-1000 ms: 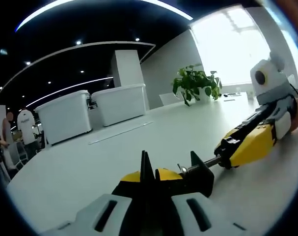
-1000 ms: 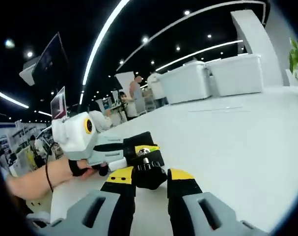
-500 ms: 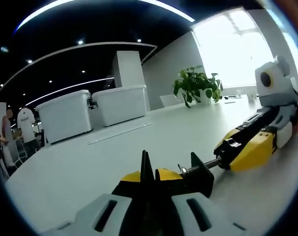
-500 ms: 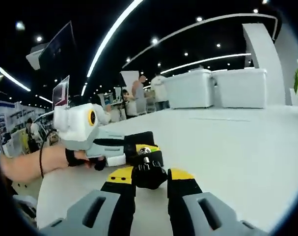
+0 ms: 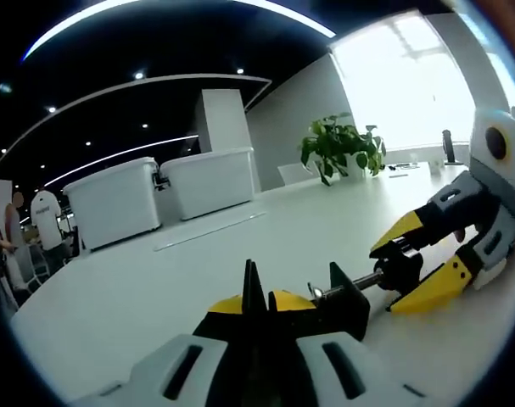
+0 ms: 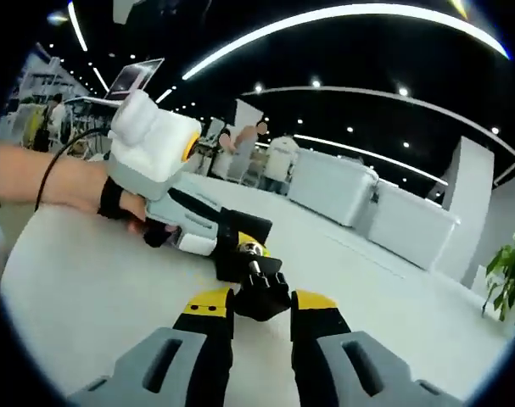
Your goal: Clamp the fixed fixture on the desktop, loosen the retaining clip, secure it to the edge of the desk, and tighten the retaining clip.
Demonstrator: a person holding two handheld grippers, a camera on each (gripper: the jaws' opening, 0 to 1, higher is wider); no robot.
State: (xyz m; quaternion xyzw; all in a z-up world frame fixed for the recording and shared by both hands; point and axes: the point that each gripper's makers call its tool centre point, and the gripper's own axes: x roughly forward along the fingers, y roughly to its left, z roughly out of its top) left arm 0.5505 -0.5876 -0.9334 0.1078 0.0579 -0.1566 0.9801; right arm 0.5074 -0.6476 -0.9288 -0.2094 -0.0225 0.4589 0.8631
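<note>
Two handheld grippers met at one small black clamp fixture [image 5: 338, 298] that lay on a broad white desk [image 5: 155, 288], well in from any edge. In the left gripper view, the left gripper [image 5: 257, 307] rose from the bottom with its two yellow-tipped jaws pressed together on the black body of the fixture, a thin black plate of it standing up between the tips. A metal screw rod ran from the fixture toward the right, ending in a black knob [image 5: 401, 264]. The right gripper [image 5: 414, 264] came in from the right with its two yellow jaws spread apart, one above and one below the knob, not gripping it. In the right gripper view, the right gripper [image 6: 261, 307] showed its two jaws parted with the black knob [image 6: 261, 292] sitting in the gap between the tips, and just beyond it the left gripper [image 6: 219, 237] lay along the desk, held by a person's hand [image 6: 121, 208] with a cable trailing from it. Farther off, two large white lidded bins [image 5: 159, 191] stood side by side on the desk, with a thin strip [image 5: 206, 229] on the surface in front of them. One leafy green potted plant [image 5: 338, 146] stood near a bright window [image 5: 401, 80]. A white column [image 5: 223, 119] rose behind the bins. Several people [image 6: 261, 157] stood in the distant background under ceiling light strips.
</note>
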